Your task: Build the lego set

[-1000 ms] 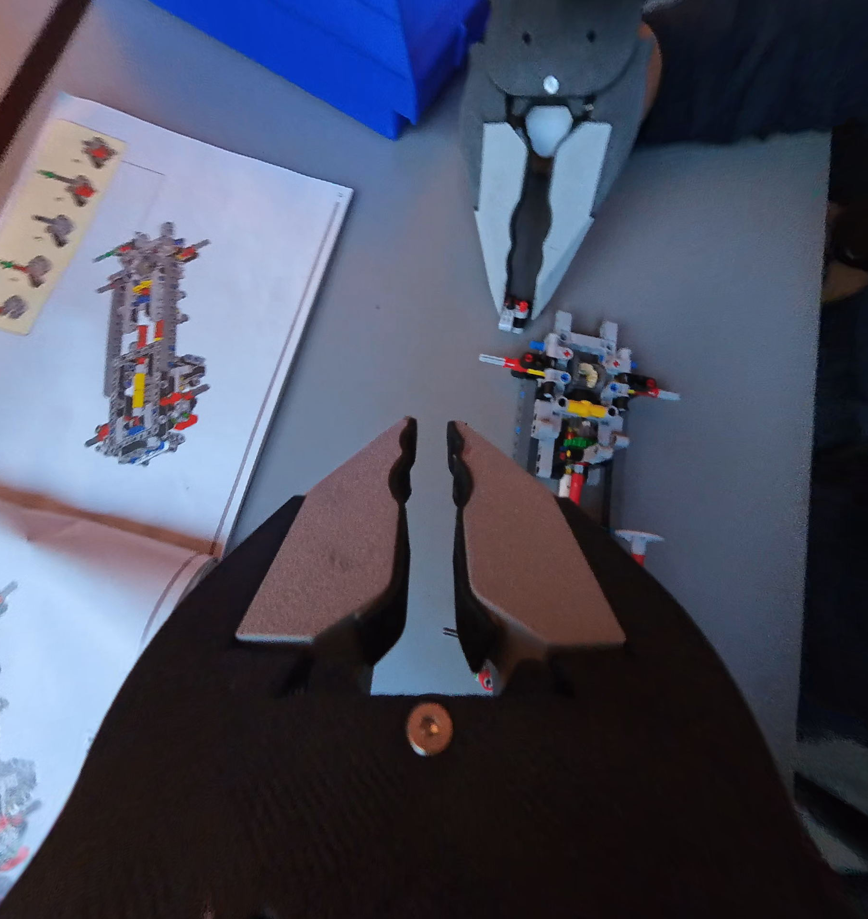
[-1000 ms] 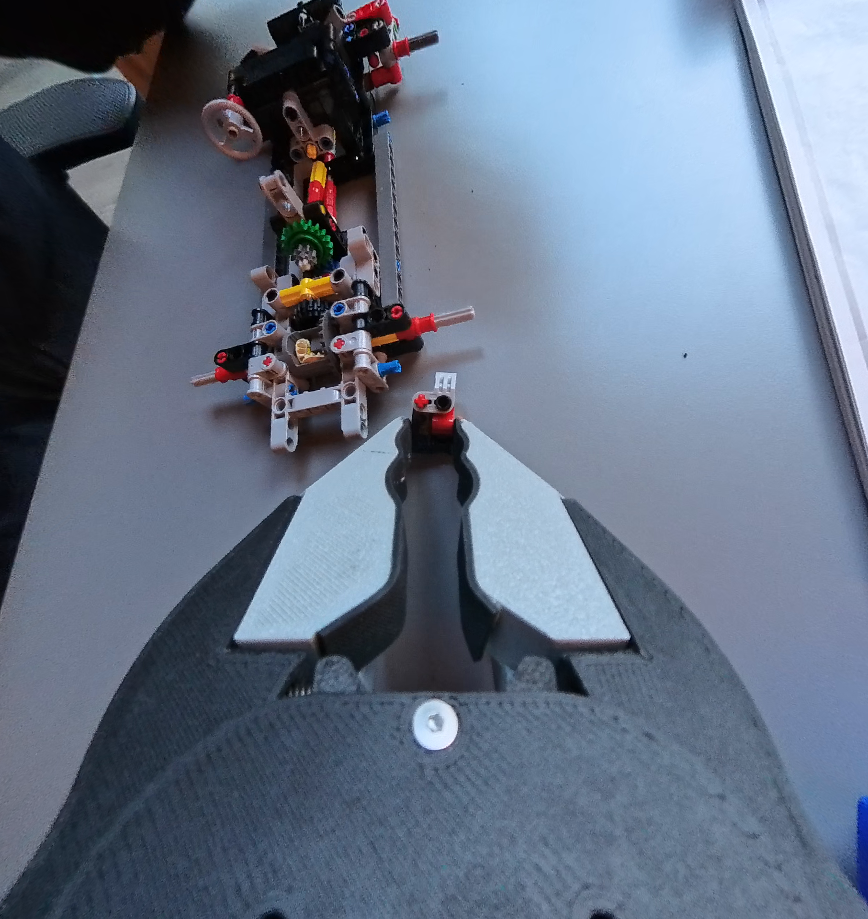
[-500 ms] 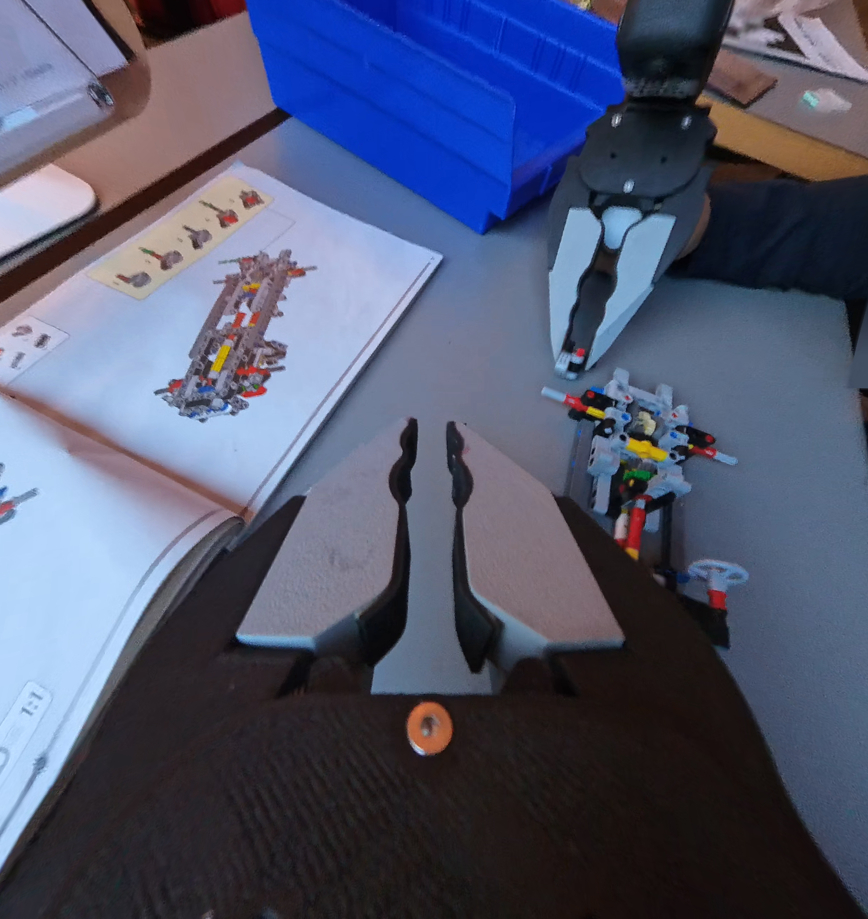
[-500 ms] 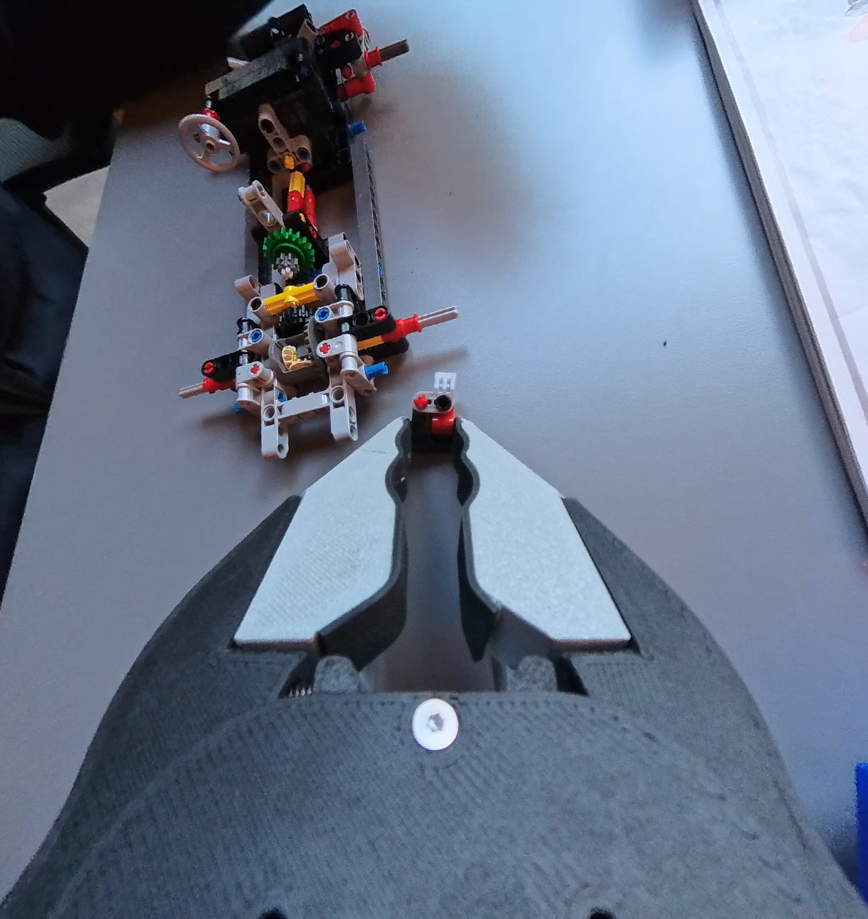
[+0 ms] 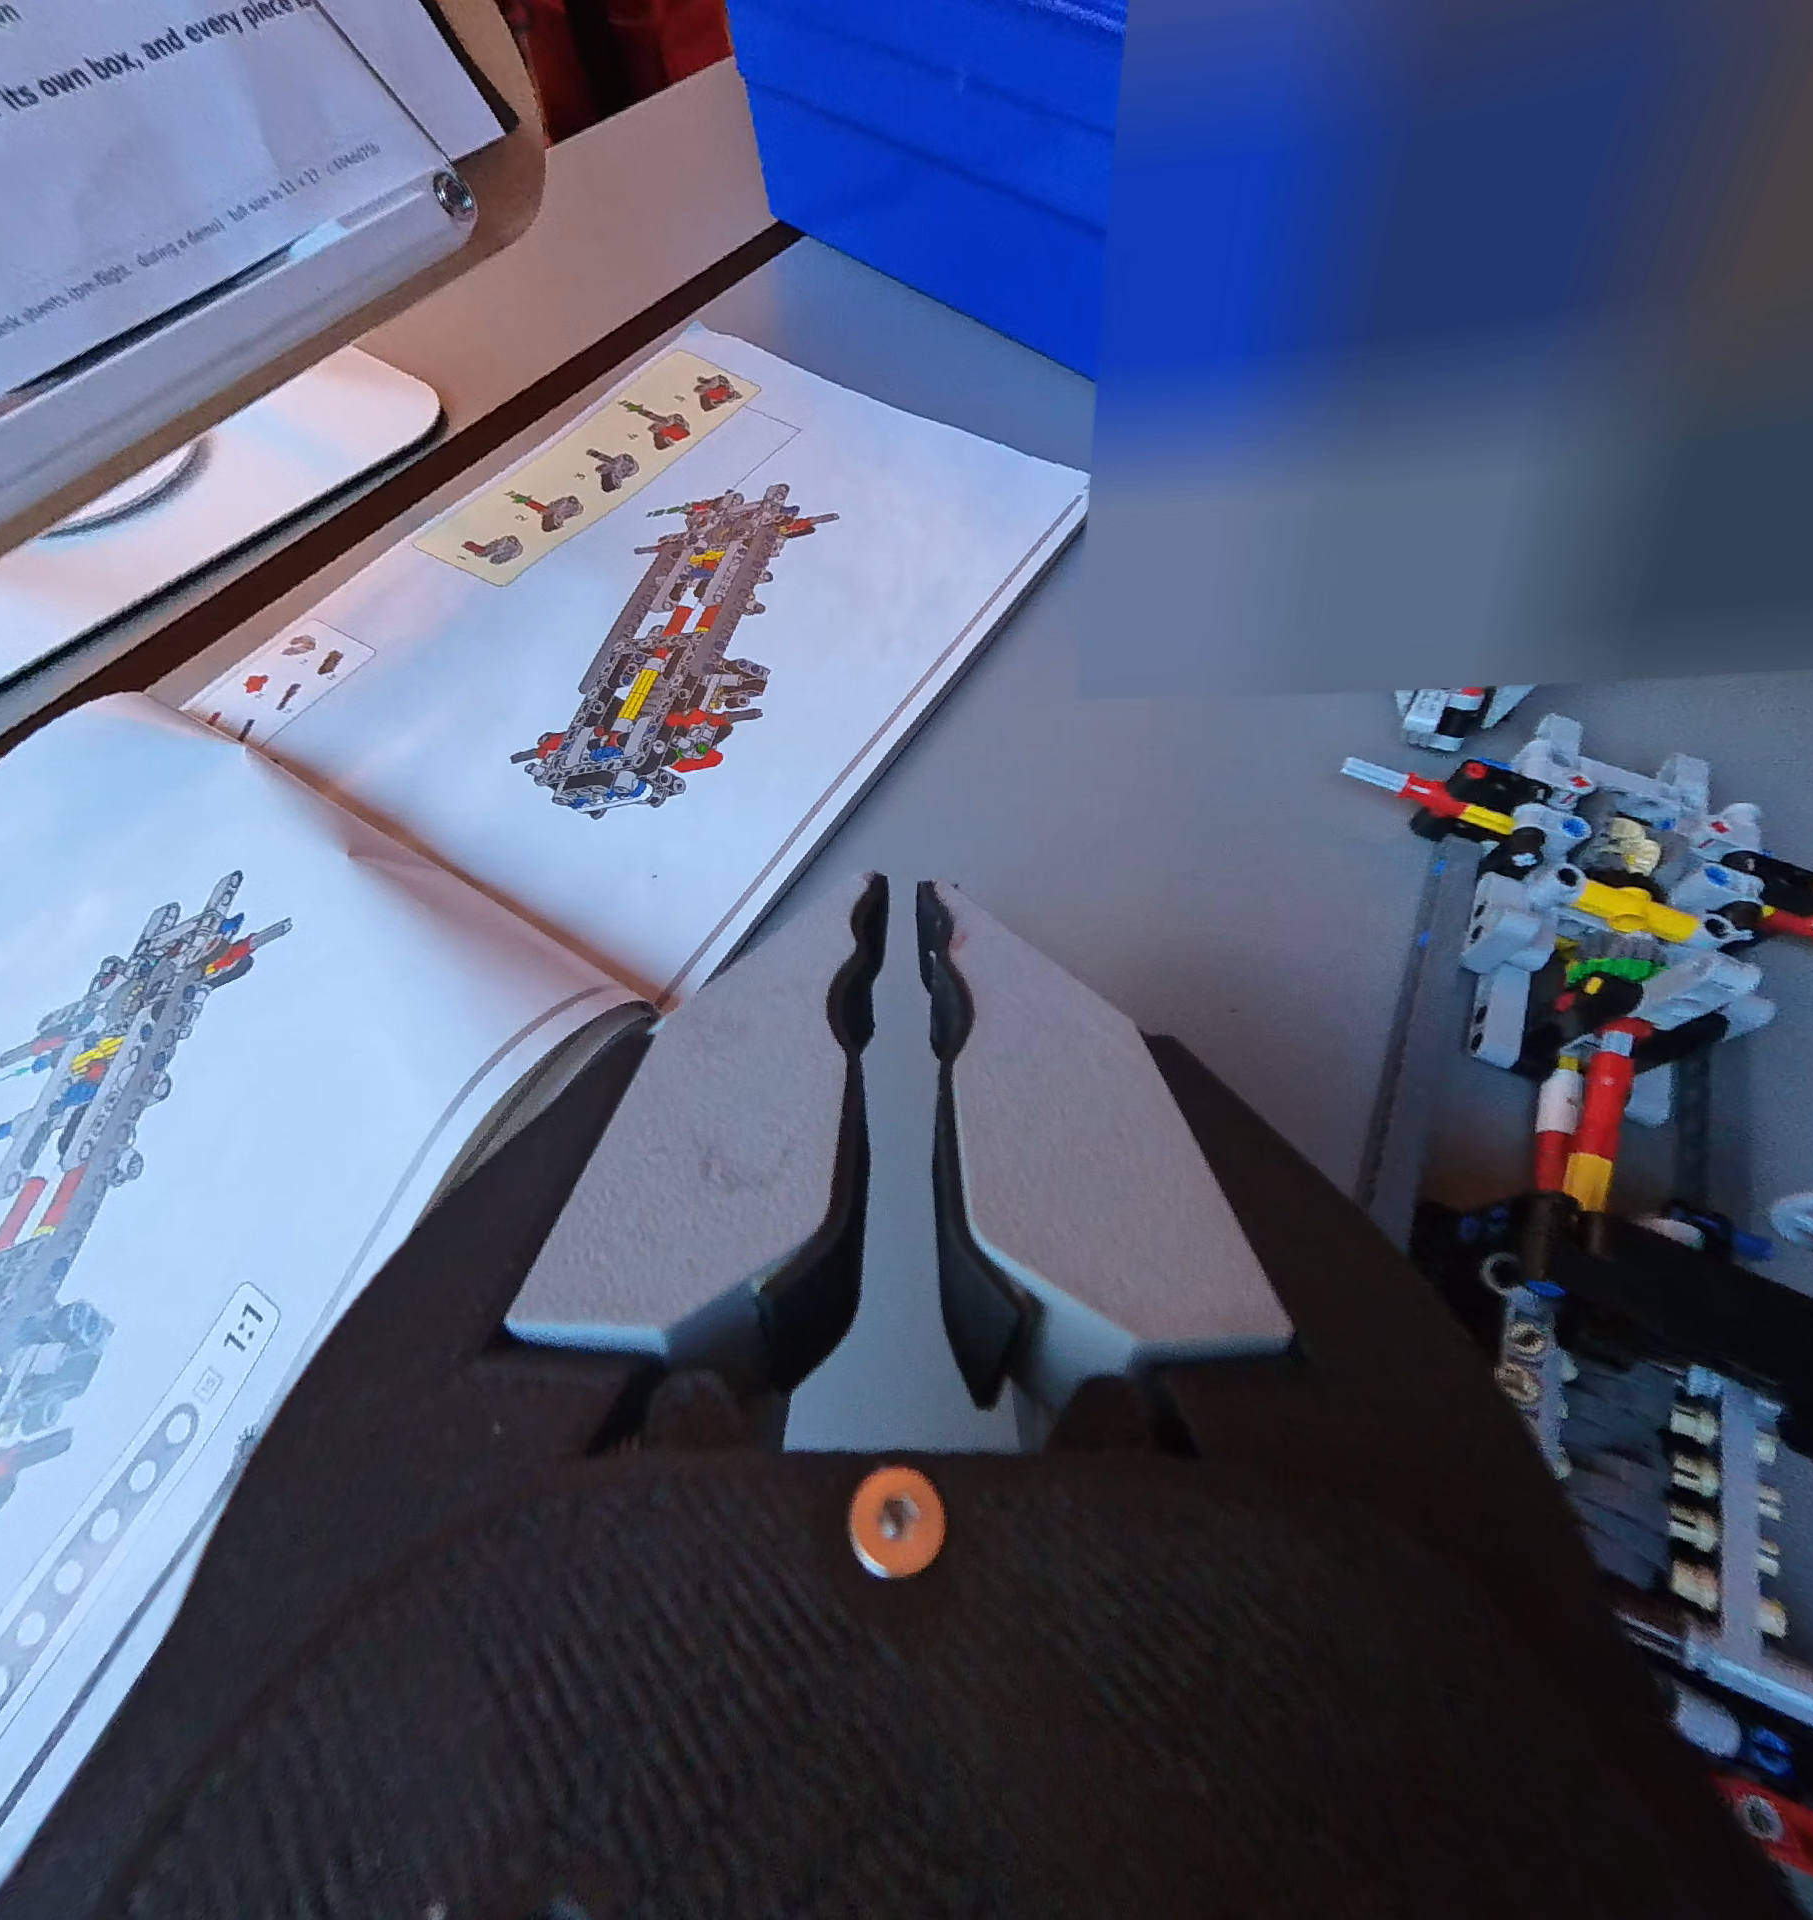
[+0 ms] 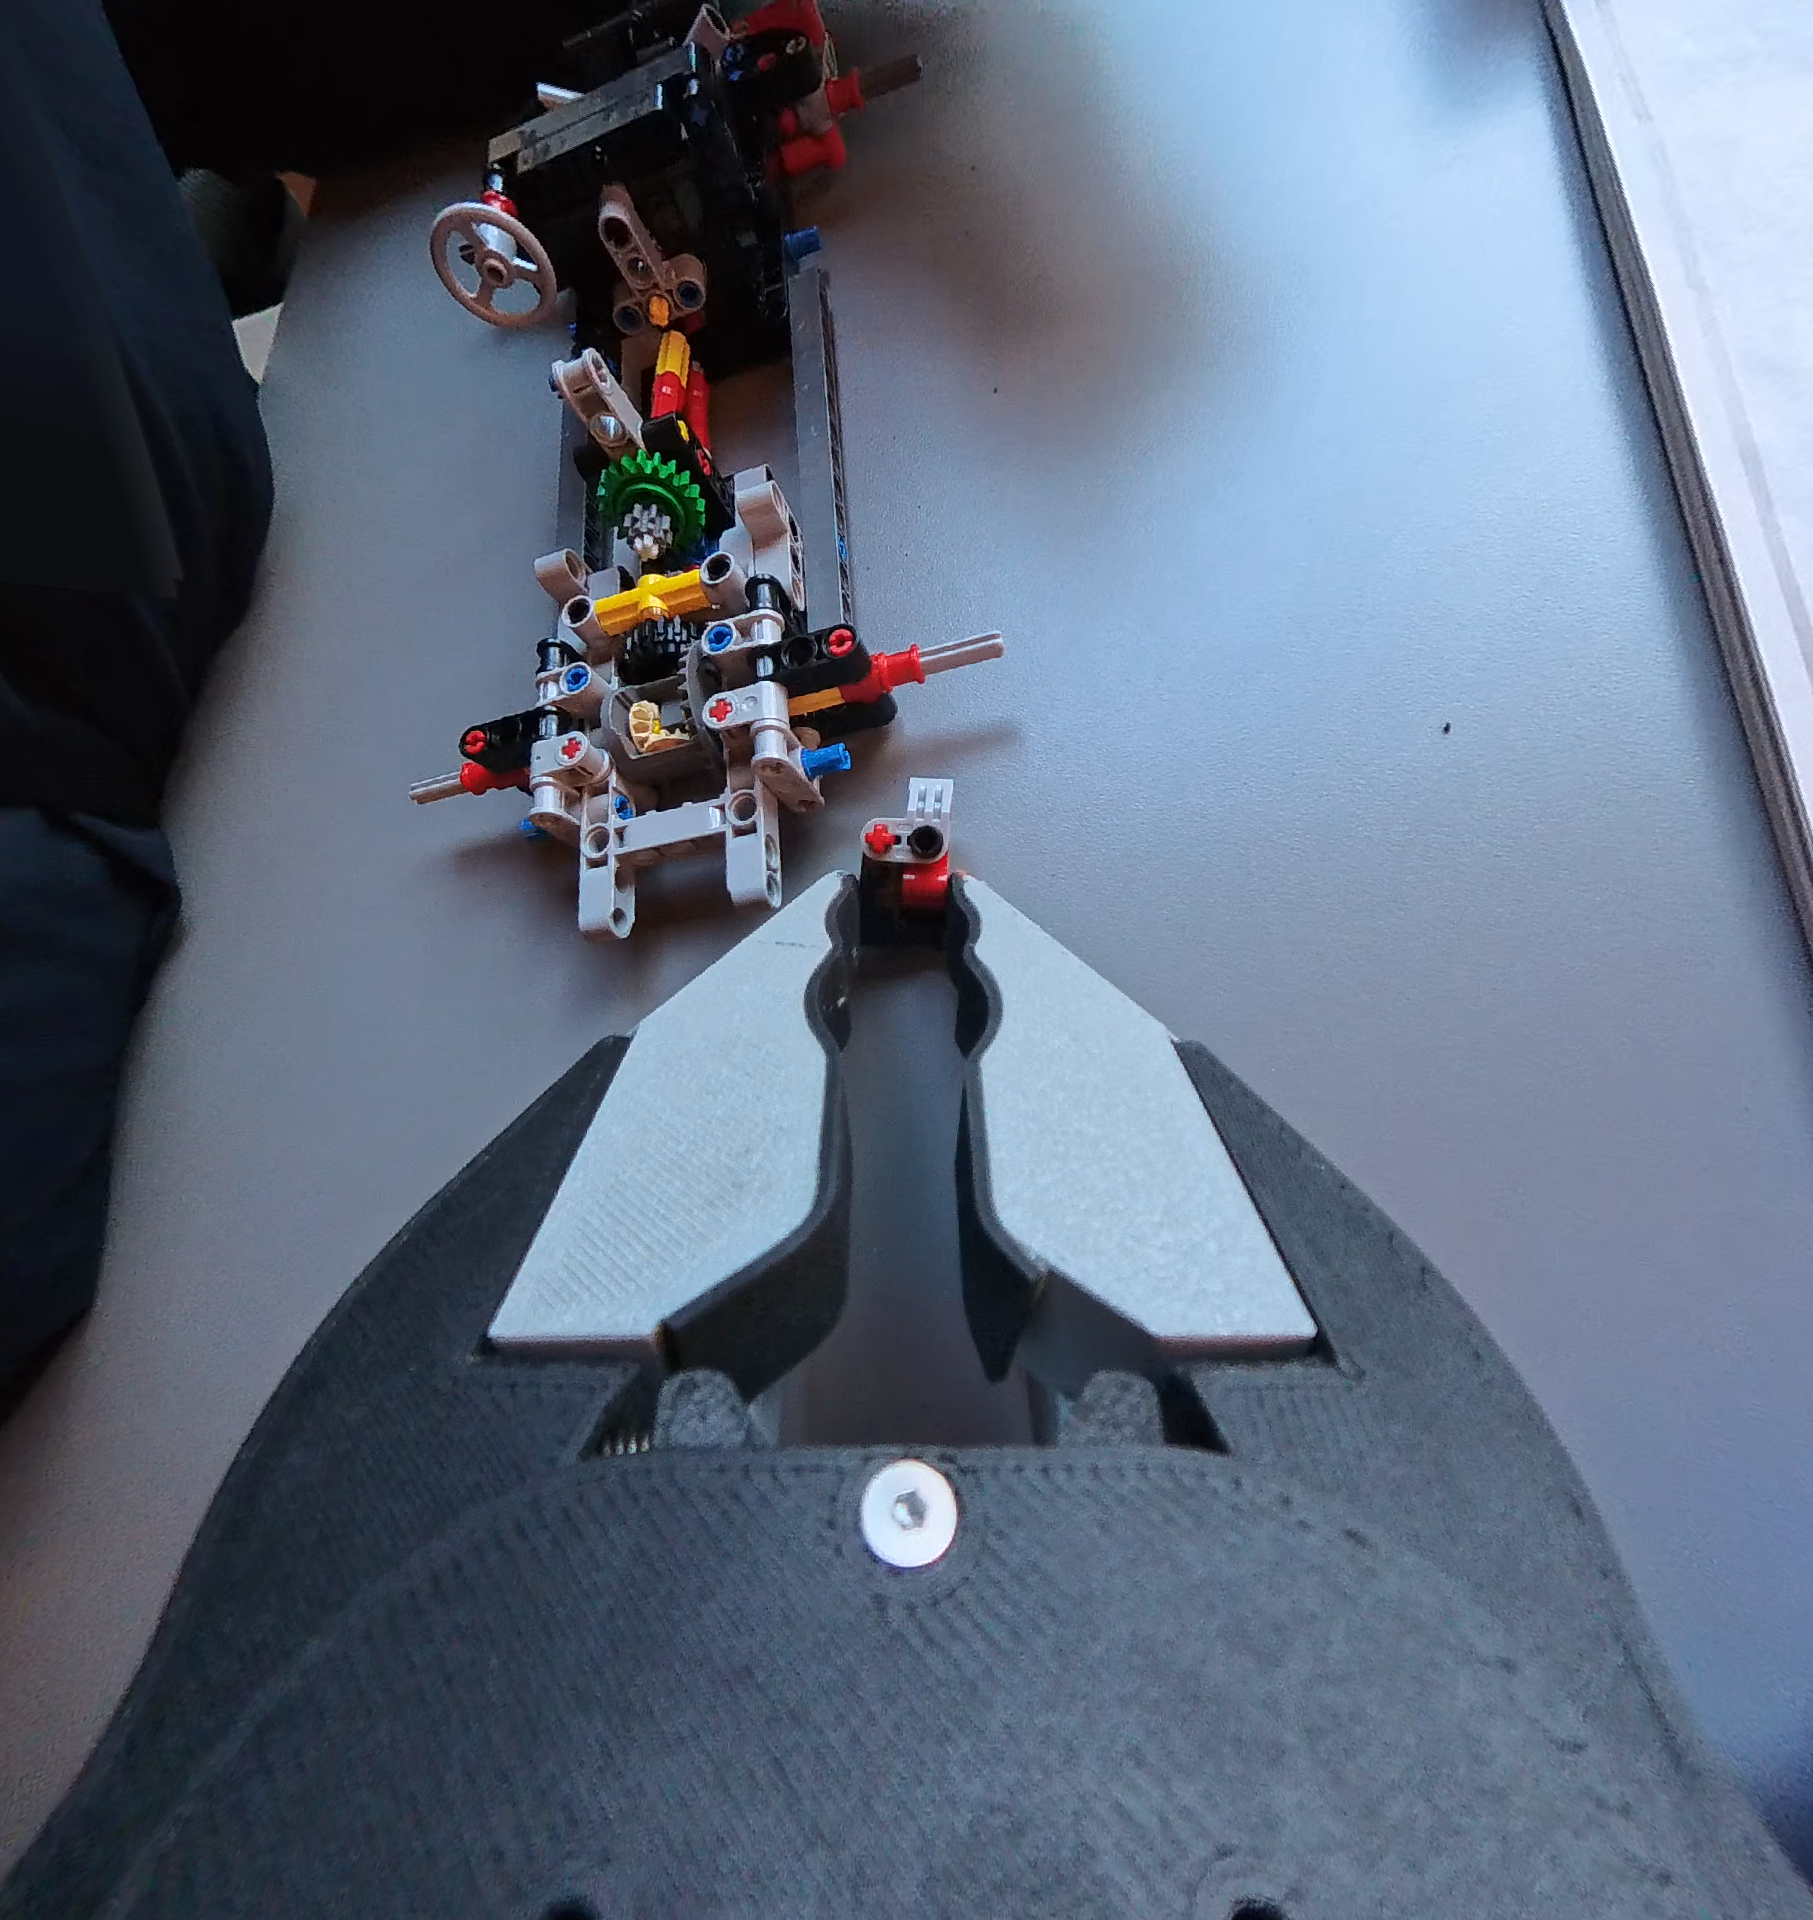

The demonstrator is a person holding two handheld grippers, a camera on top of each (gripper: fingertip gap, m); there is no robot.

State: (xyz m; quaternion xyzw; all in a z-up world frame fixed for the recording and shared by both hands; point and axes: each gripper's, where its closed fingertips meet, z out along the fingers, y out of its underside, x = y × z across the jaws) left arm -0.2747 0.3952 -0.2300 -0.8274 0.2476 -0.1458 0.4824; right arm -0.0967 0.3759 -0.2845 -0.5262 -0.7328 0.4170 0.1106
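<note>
Fingers [image 5: 736, 1091] of the left gripper [image 5: 902, 894] stand almost together in the left wrist view, with only a thin slit and nothing between them. They hover over the grey table [image 5: 1141, 831], just beside the corner of an open booklet [image 5: 777, 582]. A brick model [image 5: 1608, 935] lies well to their right. A blue bin [image 5: 881, 135] stands beyond the booklet, and its inside cannot be seen. In the right wrist view, the right gripper [image 6: 904, 894] is clamped on a small black, red and grey piece [image 6: 907, 862]. That piece sits low over the table, just beside the model's near grey frame but apart from it. The booklet's edge runs along the right.
</note>
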